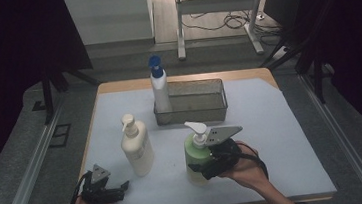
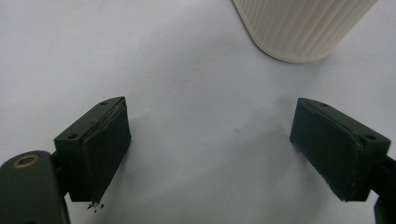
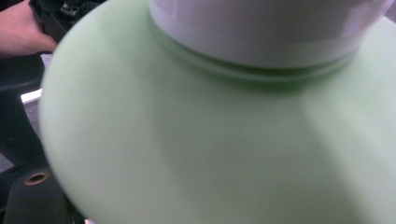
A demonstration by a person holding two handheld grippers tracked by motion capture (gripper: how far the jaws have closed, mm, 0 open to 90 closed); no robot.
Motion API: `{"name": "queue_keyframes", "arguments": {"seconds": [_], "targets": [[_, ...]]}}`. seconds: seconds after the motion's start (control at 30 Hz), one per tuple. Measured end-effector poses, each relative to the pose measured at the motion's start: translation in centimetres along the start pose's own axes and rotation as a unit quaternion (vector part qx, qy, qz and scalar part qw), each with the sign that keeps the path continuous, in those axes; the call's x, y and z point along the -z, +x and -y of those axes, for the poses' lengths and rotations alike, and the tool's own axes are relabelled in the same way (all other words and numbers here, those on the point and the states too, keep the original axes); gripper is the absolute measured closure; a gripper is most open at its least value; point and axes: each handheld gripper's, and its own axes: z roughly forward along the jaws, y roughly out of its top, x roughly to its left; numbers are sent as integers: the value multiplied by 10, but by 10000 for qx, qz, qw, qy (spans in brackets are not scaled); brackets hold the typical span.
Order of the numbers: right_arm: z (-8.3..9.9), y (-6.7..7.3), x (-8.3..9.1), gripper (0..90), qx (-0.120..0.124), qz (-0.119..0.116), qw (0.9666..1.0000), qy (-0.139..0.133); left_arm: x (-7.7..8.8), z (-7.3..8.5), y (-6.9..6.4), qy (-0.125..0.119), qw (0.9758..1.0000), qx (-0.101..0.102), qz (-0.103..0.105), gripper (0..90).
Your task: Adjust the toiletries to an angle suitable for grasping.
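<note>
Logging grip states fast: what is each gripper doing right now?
Left gripper: open, nothing between its jaws, resting low over the table by the cream pump bottle.
Right gripper: closed around the green pump bottle, holding it.

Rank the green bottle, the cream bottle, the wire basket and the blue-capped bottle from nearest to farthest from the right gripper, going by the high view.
1. Green bottle: between the jaws of the right gripper, near the table's front.
2. Cream bottle: to the left, standing on the mat.
3. Wire basket: behind, mid-table.
4. Blue-capped bottle: at the basket's left end, farthest back.
</note>
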Motion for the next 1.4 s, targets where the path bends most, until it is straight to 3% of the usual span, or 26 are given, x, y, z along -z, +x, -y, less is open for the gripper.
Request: {"name": "queue_keyframes", "arguments": {"seconds": [0.53, 1.0, 1.4], "targets": [[-26, -17, 6, 119, -195, 184, 9996, -29, 0, 0, 0, -1, 10000, 3, 2, 123], [-47, -39, 2, 119, -451, 492, 9977, -139, 0, 0, 0, -2, 10000, 0, 2, 123], [-67, -53, 1, 119, -516, 716, 9959, -176, 0, 0, 0, -1, 10000, 0, 2, 123]]}}
